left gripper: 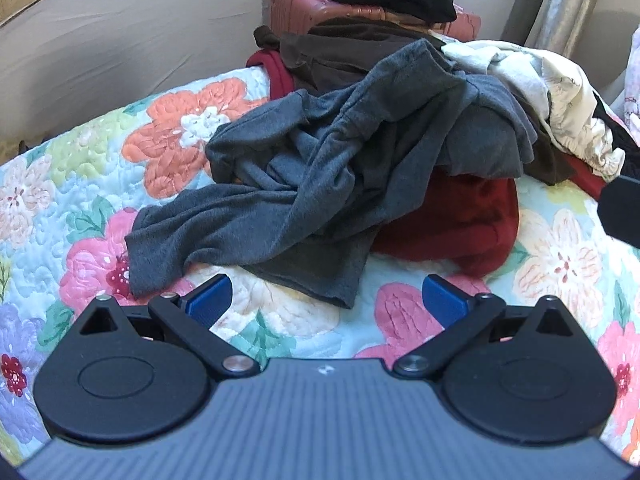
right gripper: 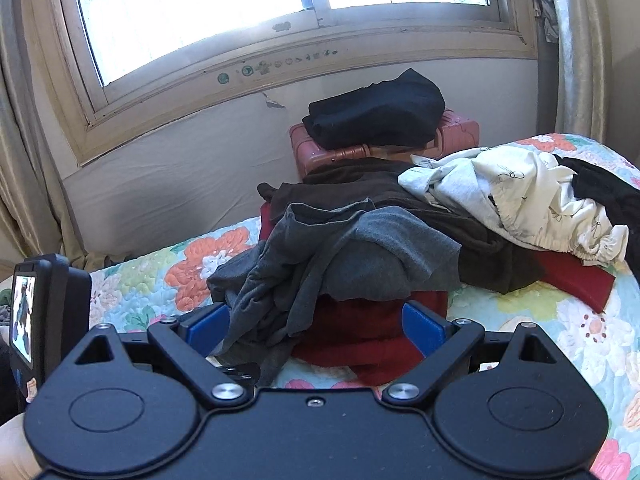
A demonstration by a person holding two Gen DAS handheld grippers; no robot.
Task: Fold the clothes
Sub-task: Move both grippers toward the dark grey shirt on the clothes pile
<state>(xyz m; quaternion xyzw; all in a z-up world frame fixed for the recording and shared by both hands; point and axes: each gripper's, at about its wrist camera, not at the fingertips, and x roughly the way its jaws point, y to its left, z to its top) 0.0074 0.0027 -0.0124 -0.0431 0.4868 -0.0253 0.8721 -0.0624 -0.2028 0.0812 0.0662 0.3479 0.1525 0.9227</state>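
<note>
A crumpled grey garment (left gripper: 304, 184) lies on top of a heap of clothes on the floral quilt (left gripper: 100, 168). Under it is a dark red garment (left gripper: 464, 224), and behind it a brown one (left gripper: 320, 56). My left gripper (left gripper: 326, 300) hovers over the quilt just short of the grey garment's near hem, open, with nothing between its blue pads (left gripper: 210, 300). In the right wrist view my right gripper (right gripper: 316, 328) is open wide. The grey garment (right gripper: 320, 248) and the red garment (right gripper: 360, 328) sit between its blue pads (right gripper: 424, 328), which do not press on them.
A white garment (right gripper: 516, 192) and a black one (right gripper: 608, 192) lie at the heap's right. A folded black garment (right gripper: 376, 116) rests on a pink suitcase (right gripper: 312, 152) against the wall under the window (right gripper: 280, 12). Curtains (right gripper: 576, 60) hang at both sides.
</note>
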